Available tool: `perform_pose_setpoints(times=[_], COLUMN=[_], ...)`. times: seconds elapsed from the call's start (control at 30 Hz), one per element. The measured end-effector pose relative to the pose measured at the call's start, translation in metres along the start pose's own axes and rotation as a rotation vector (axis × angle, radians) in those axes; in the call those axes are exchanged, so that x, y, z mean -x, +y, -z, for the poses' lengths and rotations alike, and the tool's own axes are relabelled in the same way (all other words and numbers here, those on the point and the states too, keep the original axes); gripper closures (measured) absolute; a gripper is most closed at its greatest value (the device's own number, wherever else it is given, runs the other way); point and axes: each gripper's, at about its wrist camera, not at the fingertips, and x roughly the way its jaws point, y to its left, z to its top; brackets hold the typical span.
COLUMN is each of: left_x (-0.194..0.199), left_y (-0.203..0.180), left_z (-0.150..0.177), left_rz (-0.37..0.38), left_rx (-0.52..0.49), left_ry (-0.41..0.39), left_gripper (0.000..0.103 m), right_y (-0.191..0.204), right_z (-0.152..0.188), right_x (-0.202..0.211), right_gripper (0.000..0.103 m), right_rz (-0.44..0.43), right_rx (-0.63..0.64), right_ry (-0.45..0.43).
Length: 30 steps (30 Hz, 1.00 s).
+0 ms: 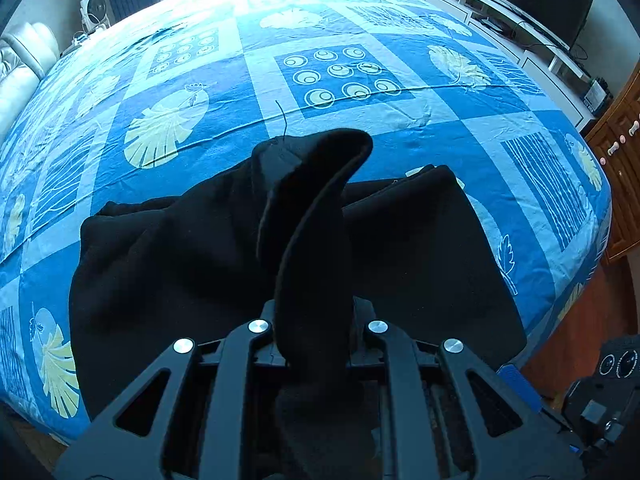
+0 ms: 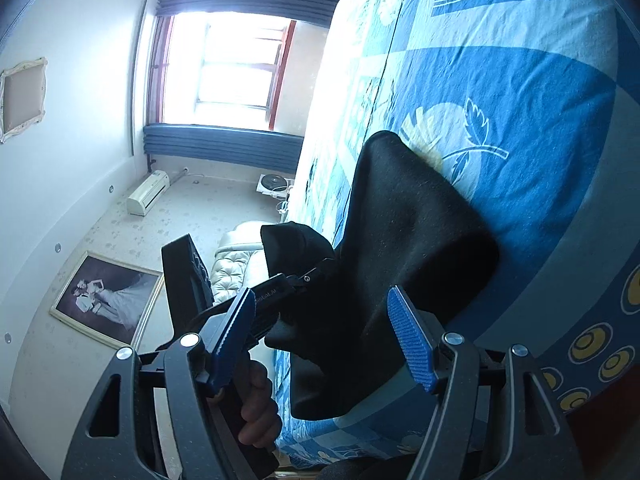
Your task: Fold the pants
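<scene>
Left hand-held gripper pinching soft black pants, patterned blue bedsheet

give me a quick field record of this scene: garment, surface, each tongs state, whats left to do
garment: black pants, bunched on the near part of the bed, not yet flat or neatly folded
surface: bed with blue patterned sheet
left tongs: shut on a raised fold of the pants
right tongs: open, blue pads apart, nothing pressed between them; pants lie beyond
person: hand on the left tool's handle, seen in the right wrist view
left to do: lay the held fold down and square it, likely
</scene>
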Motion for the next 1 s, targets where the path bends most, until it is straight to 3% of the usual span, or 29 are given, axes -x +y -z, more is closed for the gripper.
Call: perform_pose_setpoints(times=[0.4, 0.47, 0.5, 0.53, 0.6, 0.67, 0.73, 0.87, 1.0], left_x=[-0.005, 0.001, 0.006, 0.012, 0.03, 0.052, 0.078, 0.121, 0.127], left_y=[-0.022, -0.025, -0.026, -0.028, -0.03, -0.03, -0.025, 0.013, 0.077], left_z=[0.007, 0.008, 0.009, 0.009, 0.012, 0.016, 0.023, 0.045, 0.073], left_rz=[-0.091, -0.08, -0.079, -0.072, -0.051, -0.045, -0.047, -0.027, -0.009], left_rx=[-0.067, -0.071, -0.073, -0.074, -0.074, -0.087, -0.095, -0.054, 0.046], left_ry=[-0.042, -0.067, -0.081, -0.099, -0.158, -0.221, -0.279, -0.384, -0.353], left_gripper=[0.084, 0.077, 0.068, 0.052, 0.037, 0.032, 0.017, 0.006, 0.005], right_y=[0.0, 0.002, 0.004, 0.006, 0.011, 0.016, 0.025, 0.051, 0.059], right_z=[-0.003, 0.001, 0.001, 0.001, 0.0, -0.001, -0.001, -0.001, -0.008], right_x=[0.008, 0.013, 0.014, 0.015, 0.02, 0.024, 0.026, 0.012, -0.031], right_gripper=[0.035, 0.035, 0.035, 0.035, 0.035, 0.035, 0.035, 0.034, 0.033], right_rz=[0.004, 0.013, 0.022, 0.03, 0.046, 0.051, 0.048, 0.021, 0.128], right_rx=[-0.01, -0.004, 0.001, 0.008, 0.023, 0.035, 0.054, 0.124, 0.174], right_ry=[-0.025, -0.033, -0.04, -0.046, -0.063, -0.08, -0.087, -0.021, 0.094])
